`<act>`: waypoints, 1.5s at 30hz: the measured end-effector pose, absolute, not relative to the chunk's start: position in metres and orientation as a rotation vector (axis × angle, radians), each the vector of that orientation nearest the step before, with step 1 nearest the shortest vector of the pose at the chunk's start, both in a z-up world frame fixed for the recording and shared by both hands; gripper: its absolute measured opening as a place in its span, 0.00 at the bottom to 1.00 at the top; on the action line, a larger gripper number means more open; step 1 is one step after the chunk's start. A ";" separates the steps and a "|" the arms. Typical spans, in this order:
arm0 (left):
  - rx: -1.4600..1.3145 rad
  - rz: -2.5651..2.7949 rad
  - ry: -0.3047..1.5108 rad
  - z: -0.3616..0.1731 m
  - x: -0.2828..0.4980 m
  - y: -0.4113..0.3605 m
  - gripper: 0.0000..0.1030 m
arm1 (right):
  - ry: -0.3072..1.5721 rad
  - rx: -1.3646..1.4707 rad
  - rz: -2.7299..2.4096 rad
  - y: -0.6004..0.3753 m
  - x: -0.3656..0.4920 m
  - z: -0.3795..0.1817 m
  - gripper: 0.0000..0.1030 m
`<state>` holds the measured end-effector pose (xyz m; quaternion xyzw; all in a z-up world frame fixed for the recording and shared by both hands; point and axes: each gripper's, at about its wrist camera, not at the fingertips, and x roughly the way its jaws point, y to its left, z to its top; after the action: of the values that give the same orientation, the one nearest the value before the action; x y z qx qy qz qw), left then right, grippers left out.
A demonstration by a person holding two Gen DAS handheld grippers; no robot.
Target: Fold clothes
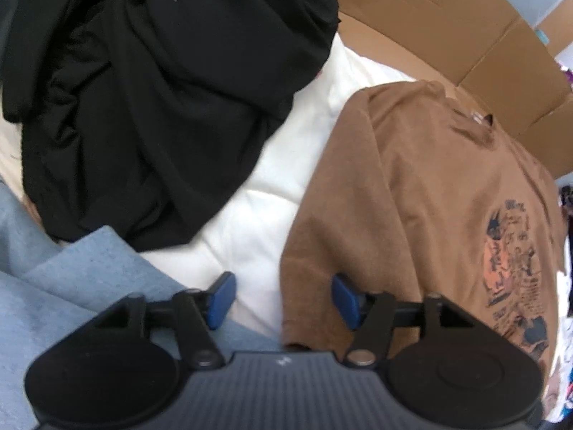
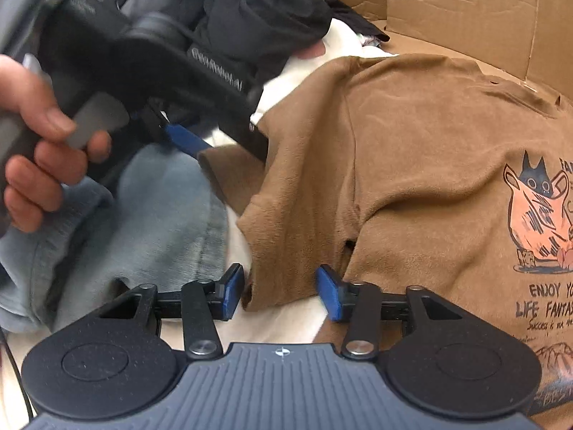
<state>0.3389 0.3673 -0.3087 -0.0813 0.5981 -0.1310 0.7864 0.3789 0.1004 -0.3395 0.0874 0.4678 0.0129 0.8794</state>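
Observation:
A brown T-shirt (image 1: 412, 193) with an orange and black print lies spread on white bedding (image 1: 272, 197). My left gripper (image 1: 283, 299) is open, and the edge of the shirt's sleeve runs between its blue pads. In the right wrist view the brown T-shirt (image 2: 412, 165) fills the right side. The lower corner of its sleeve (image 2: 275, 251) sits between the pads of my open right gripper (image 2: 280, 292). A hand (image 2: 43, 143) holds the left gripper at upper left, and one of its blue fingers (image 2: 184, 139) touches the sleeve's far edge.
A crumpled black garment (image 1: 154, 107) lies at the upper left and a light blue garment (image 1: 71, 286) at the lower left. A cardboard box wall (image 1: 447, 25) rises behind the shirt. Grey and black clothes (image 2: 250, 10) are piled at the back.

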 end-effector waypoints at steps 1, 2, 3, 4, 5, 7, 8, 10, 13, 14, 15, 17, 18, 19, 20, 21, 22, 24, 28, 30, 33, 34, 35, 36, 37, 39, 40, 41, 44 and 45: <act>-0.200 -0.275 1.293 -0.308 0.339 0.369 0.62 | 0.977 0.169 0.027 0.100 0.379 -0.339 0.16; -0.224 -0.269 1.300 -0.308 0.339 0.371 0.62 | 0.978 0.159 0.025 0.098 0.377 -0.338 0.12; -0.249 -0.271 1.305 -0.308 0.340 0.373 0.62 | 0.978 0.151 0.022 0.097 0.375 -0.336 0.09; -0.275 -0.274 1.309 -0.307 0.340 0.375 0.62 | 0.978 0.144 0.019 0.095 0.373 -0.334 0.09; -0.300 -0.284 1.312 -0.308 0.339 0.377 0.62 | 0.977 0.130 0.017 0.093 0.371 -0.332 0.08; -0.333 -0.302 1.313 -0.309 0.337 0.380 0.62 | 0.972 0.105 0.009 0.090 0.367 -0.330 0.08; -0.345 -0.309 1.310 -0.310 0.335 0.382 0.62 | 0.971 0.106 0.001 0.087 0.365 -0.329 0.08; -0.393 -0.331 1.314 -0.312 0.331 0.385 0.62 | 0.969 0.120 -0.017 0.080 0.363 -0.328 0.08; -0.400 -0.353 1.313 -0.310 0.324 0.382 0.62 | 0.970 0.142 -0.038 0.072 0.360 -0.327 0.08; -0.388 -0.360 1.314 -0.311 0.323 0.379 0.62 | 0.971 0.142 -0.039 0.071 0.360 -0.327 0.08; -0.382 -0.367 1.317 -0.312 0.322 0.376 0.62 | 0.973 0.142 -0.040 0.071 0.360 -0.327 0.08; -0.373 -0.380 1.326 -0.314 0.320 0.370 0.62 | 0.975 0.144 -0.042 0.070 0.360 -0.328 0.08; -0.363 -0.384 1.329 -0.316 0.319 0.366 0.61 | 0.976 0.148 -0.044 0.069 0.360 -0.328 0.08; -0.342 -0.385 1.329 -0.318 0.318 0.362 0.60 | 0.976 0.152 -0.045 0.069 0.360 -0.328 0.08; -0.321 -0.385 1.328 -0.320 0.317 0.359 0.54 | 0.977 0.156 -0.046 0.069 0.361 -0.328 0.08; -0.301 -0.375 1.325 -0.319 0.316 0.356 0.44 | 0.977 0.160 -0.047 0.068 0.361 -0.328 0.08; -0.285 -0.365 1.325 -0.319 0.316 0.355 0.35 | 0.978 0.164 -0.048 0.068 0.361 -0.328 0.09; -0.317 -0.359 1.349 -0.319 0.317 0.361 0.03 | 0.977 0.177 -0.047 0.068 0.360 -0.327 0.10; -0.315 -0.332 1.333 -0.299 0.319 0.377 0.03 | 0.963 0.202 -0.014 0.073 0.357 -0.320 0.10; -0.304 -0.324 1.309 -0.283 0.323 0.386 0.03 | 0.958 0.215 0.005 0.075 0.357 -0.317 0.11; -0.296 -0.317 1.260 -0.254 0.330 0.398 0.03 | 0.940 0.234 0.021 0.078 0.355 -0.311 0.25; -0.294 -0.316 1.243 -0.245 0.332 0.402 0.03 | 0.934 0.245 0.028 0.079 0.354 -0.310 0.40; -0.288 -0.312 1.229 -0.236 0.335 0.403 0.03 | 0.928 0.258 0.037 0.080 0.353 -0.309 0.44; -0.274 -0.306 1.215 -0.229 0.338 0.406 0.03 | 0.921 0.271 0.047 0.081 0.351 -0.308 0.47; -0.259 -0.298 1.203 -0.222 0.341 0.408 0.03 | 0.920 0.277 0.057 0.082 0.350 -0.308 0.47; -0.218 -0.276 1.192 -0.217 0.348 0.408 0.03 | 0.927 0.277 0.070 0.086 0.350 -0.310 0.47; -0.208 -0.264 1.197 -0.218 0.352 0.410 0.03 | 0.932 0.274 0.072 0.087 0.350 -0.312 0.47; -0.200 -0.255 1.204 -0.220 0.355 0.411 0.03 | 0.937 0.278 0.071 0.088 0.350 -0.313 0.47; -0.175 -0.231 1.211 -0.227 0.360 0.413 0.03 | 0.941 0.320 0.059 0.085 0.352 -0.316 0.47; -0.175 -0.228 1.211 -0.228 0.361 0.414 0.03 | 0.936 0.320 0.056 0.085 0.353 -0.316 0.47</act>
<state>0.3607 0.4142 -0.2284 -0.0817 0.5671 -0.1066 0.8126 0.3526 0.0852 -0.3160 0.1536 0.4490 0.0267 0.8798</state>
